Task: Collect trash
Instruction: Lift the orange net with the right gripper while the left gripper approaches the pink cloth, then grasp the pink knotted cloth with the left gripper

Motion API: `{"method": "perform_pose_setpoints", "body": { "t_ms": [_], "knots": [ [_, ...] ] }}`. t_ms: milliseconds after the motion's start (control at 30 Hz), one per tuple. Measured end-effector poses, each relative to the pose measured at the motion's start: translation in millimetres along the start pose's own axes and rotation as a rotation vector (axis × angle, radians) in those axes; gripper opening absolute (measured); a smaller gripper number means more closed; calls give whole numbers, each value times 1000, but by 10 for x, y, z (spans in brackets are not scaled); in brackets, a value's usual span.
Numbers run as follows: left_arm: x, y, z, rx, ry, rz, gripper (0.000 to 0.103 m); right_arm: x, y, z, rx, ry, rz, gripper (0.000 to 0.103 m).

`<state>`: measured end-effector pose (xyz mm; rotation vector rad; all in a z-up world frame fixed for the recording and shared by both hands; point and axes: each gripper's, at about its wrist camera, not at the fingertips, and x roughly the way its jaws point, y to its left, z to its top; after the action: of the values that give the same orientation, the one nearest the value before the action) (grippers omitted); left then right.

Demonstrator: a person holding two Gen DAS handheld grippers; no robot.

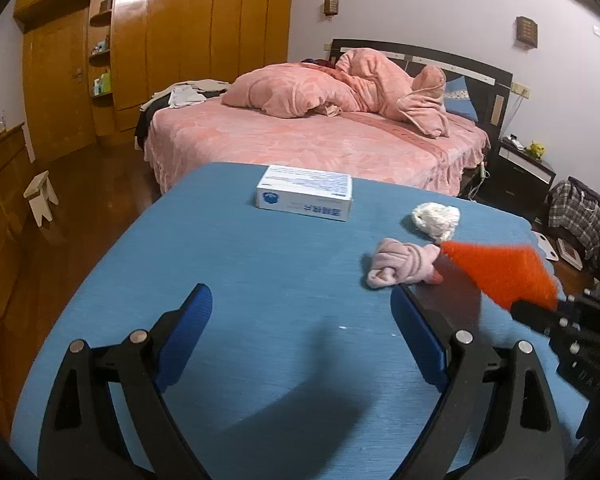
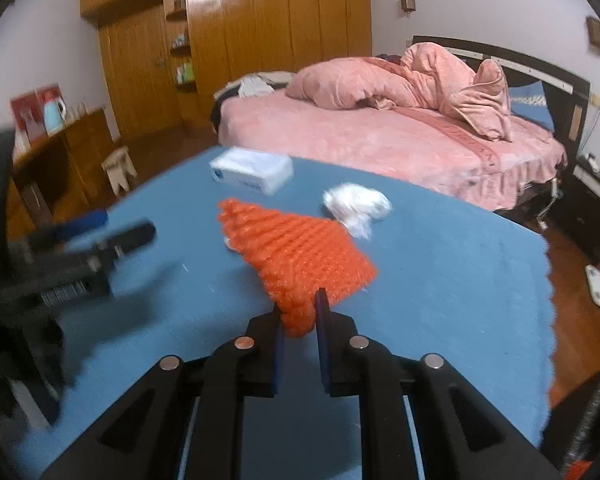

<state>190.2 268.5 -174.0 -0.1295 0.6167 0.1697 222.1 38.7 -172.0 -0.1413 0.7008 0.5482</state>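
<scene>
Right tongs [image 2: 298, 320] pinch the blurred orange mesh [image 2: 296, 256], half hiding a pink wad [image 1: 400, 266]; left tongs [image 1: 302, 312] gape empty.

Both cameras ride on the grippers, low and close over the blue table [image 1: 260, 264], tilted downward and facing the pink bed [image 1: 320, 144] at twelve o'clock. The left view sits beside the right one, whose frame catches the left gripper [image 2: 124, 226] at nine o'clock. Both share the white box [image 1: 305, 193].
</scene>
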Motion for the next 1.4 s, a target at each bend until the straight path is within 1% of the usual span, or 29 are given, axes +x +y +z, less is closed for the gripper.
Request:
{"method": "perform_pose_setpoints", "body": {
  "t_ms": [100, 133, 167, 200, 233, 400, 567, 700, 867, 967, 1000, 1100, 1133, 1167, 1200, 1233, 1267, 1333, 1400],
  "knots": [
    [2, -73, 8, 6, 2, -11, 88, 11, -108, -93, 14, 32, -18, 14],
    [2, -97, 13, 9, 2, -15, 88, 13, -141, -114, 22, 41, -13, 17],
    [4, -122, 18, 11, 2, -17, 88, 11, -165, -120, 26, 49, -7, 18],
    [5, -140, 22, 15, 2, -20, 88, 6, -188, -136, 28, 60, -4, 22],
    [6, -158, 25, 18, 2, -21, 88, -7, -200, -151, 26, 68, -2, 35],
    [-9, -169, 24, 14, 2, -18, 88, -168, -254, -248, 53, 62, 24, 70],
    [-4, -187, 28, 11, 3, -21, 88, -240, -338, -218, 130, 31, 46, 72],
    [3, -208, 34, 10, 2, -28, 88, -174, -360, -108, 152, 13, 14, 72],
    [22, -247, 19, 18, 5, -35, 88, 78, -348, -36, 168, 43, -1, 72],
    [43, -255, 11, 23, 12, -37, 88, 246, -316, -41, 174, 79, -10, 72],
    [53, -250, 5, 25, 15, -36, 88, 305, -311, -48, 180, 97, -7, 70],
    [76, -230, -12, 26, 22, -32, 88, 361, -300, -48, 185, 113, 11, 59],
    [83, -222, -16, 24, 25, -31, 88, 366, -298, -43, 186, 115, 32, 45],
    [98, -209, -18, 18, 30, -30, 88, 371, -295, -47, 187, 116, 46, 40],
    [108, -204, -16, 15, 34, -30, 88, 373, -290, -50, 189, 114, 65, 31],
    [117, -198, -16, 11, 38, -28, 88, 366, -287, -55, 188, 111, 76, 25],
    [124, -189, -15, 9, 39, -28, 88, 359, -283, -58, 188, 107, 79, 24],
    [131, -198, -10, 11, 40, -28, 88, 311, -300, -56, 197, 91, 80, 12],
    [138, -214, -4, 19, 38, -30, 88, 260, -330, -43, 206, 74, 71, 12]
  ]
}}
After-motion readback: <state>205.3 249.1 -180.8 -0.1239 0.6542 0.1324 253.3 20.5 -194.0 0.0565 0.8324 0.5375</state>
